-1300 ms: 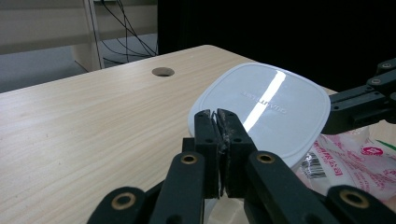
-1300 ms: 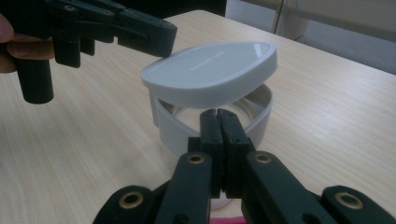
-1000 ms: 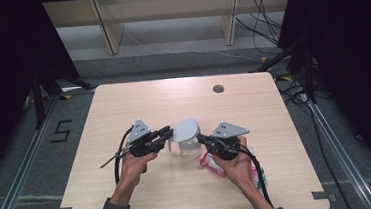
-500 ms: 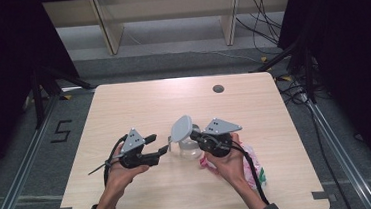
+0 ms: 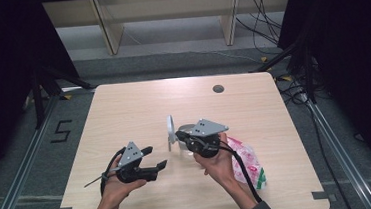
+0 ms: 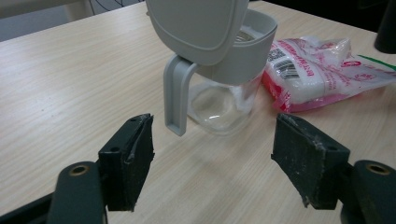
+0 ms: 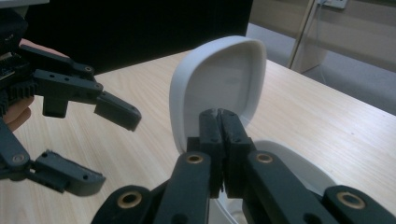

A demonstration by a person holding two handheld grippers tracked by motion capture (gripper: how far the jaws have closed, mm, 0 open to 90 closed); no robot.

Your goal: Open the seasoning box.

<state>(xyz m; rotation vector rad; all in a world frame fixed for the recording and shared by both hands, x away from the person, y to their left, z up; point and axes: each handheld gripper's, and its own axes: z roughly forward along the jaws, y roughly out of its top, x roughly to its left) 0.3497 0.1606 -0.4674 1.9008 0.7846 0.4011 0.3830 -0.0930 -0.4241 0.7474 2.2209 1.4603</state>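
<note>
Right now my right tool (image 5: 180,134) sits just right of centre in the high view, its jaws pressed together on the lower edge of the grey hinged lid (image 5: 170,132) of a small pitcher (image 5: 188,140). In the right gripper view the two black jaws (image 7: 223,140) meet at the bottom middle of the frame, and the lid (image 7: 219,86) stands upright behind them with its hollow inner face turned toward me. I take it as clamped on the lid's edge, since the pads meet right at that rim.

My left tool (image 5: 153,158) lies lower left of centre in the high view, well apart from the pitcher, and its jaws have just been opening; nothing is between them. In the left gripper view the two pads (image 6: 130,161) stand wide apart at the bottom of the frame with bare table (image 6: 70,93) between them. Beyond them, in the upper middle, I see the pitcher (image 6: 224,100): a clear glass body with a grey collar, a grey handle (image 6: 173,95) hanging toward me, and the raised lid (image 6: 198,25) at the top edge.

A pink-and-white plastic packet (image 6: 322,70) lies on the table just beside the pitcher, at the right of that frame. In the high view the same packet (image 5: 245,160) shows lower right of the pitcher, partly behind my right hand (image 5: 218,164).
</note>
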